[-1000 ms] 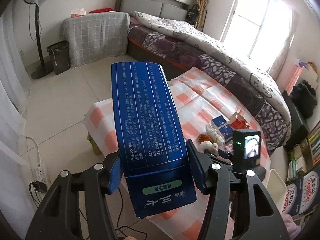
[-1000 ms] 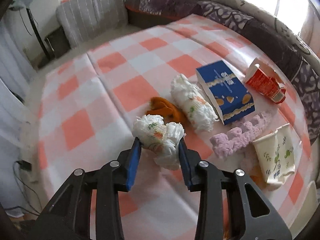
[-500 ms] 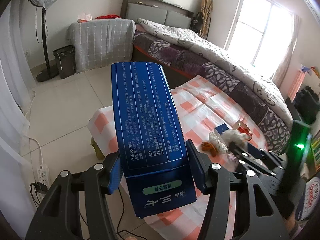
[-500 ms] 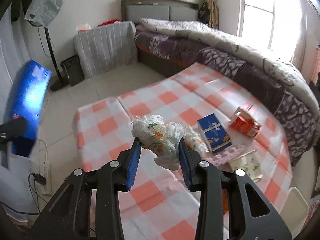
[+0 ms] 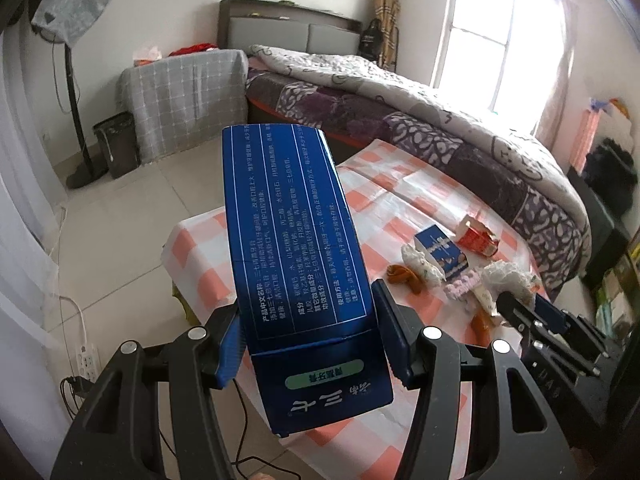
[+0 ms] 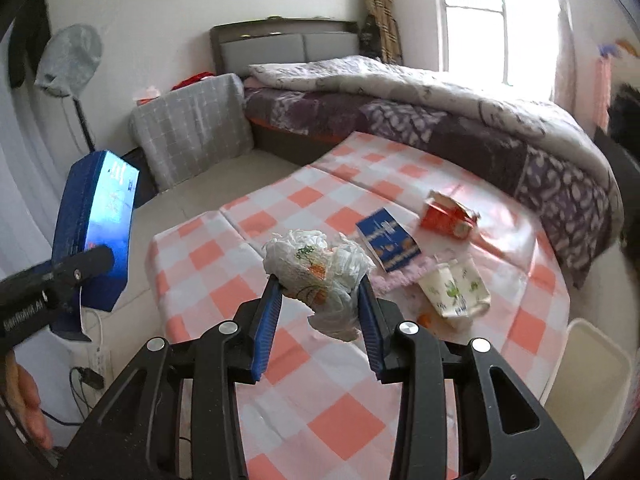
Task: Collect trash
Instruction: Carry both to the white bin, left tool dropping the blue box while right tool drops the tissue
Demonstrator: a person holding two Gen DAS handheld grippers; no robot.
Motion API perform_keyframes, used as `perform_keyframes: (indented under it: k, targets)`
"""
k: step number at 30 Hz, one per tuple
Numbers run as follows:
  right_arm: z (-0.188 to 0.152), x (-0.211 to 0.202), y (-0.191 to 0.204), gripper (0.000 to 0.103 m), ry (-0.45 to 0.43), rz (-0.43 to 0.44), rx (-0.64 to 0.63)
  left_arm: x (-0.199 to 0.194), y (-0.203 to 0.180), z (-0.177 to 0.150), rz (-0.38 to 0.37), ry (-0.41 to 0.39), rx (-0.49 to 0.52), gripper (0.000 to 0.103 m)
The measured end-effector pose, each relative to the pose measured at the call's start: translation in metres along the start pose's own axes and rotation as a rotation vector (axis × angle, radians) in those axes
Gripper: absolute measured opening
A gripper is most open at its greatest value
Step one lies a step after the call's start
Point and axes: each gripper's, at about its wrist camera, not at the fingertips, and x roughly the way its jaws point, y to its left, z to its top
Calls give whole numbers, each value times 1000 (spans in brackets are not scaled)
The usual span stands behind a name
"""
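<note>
My left gripper (image 5: 306, 320) is shut on a long blue toothpaste box (image 5: 292, 248), held up above the table's near left corner; the box also shows in the right wrist view (image 6: 96, 232). My right gripper (image 6: 320, 304) is shut on a crumpled white plastic bag (image 6: 316, 268), held above the checked table (image 6: 320, 400). On the table lie a small blue box (image 6: 388, 240), a red carton (image 6: 448, 216), a flattened paper cup (image 6: 456, 288), a pink fuzzy piece (image 6: 400, 276), and in the left wrist view another wad of plastic (image 5: 422, 262) and an orange peel (image 5: 404, 276).
A dark waste bin (image 5: 116, 144) stands on the floor at far left beside a grey-covered cabinet (image 5: 184, 100) and a standing fan (image 5: 72, 12). The bed (image 5: 420, 120) runs behind the table. A power strip and cables (image 5: 86, 364) lie on the floor at left.
My right gripper has lifted the plastic bag off the table and pulled back and up. My left gripper keeps the blue box and has drawn back slightly.
</note>
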Motion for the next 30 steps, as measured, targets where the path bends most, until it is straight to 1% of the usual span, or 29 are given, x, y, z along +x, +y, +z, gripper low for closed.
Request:
perform_keyframes:
  k: [6,11,17,24,30]
  targets:
    - [4,-14,-14,36,-42,-17,11,-1,-23,0,-5,-36,40,57]
    - [4,-24,-35,36,-46,-44,40,2,-38,-1,-21,-35,53,57]
    - [3,-36,-66,36,-54,-92,94,4,-67,-3,-46,-36,87,57]
    - [-1,-49,-116,37,-35,-163,202,8,-105,-11,-86,-30,148,57]
    - [-12,-56,-167,37,18,-241,338,13,-143,-21,-128,-20,218,57]
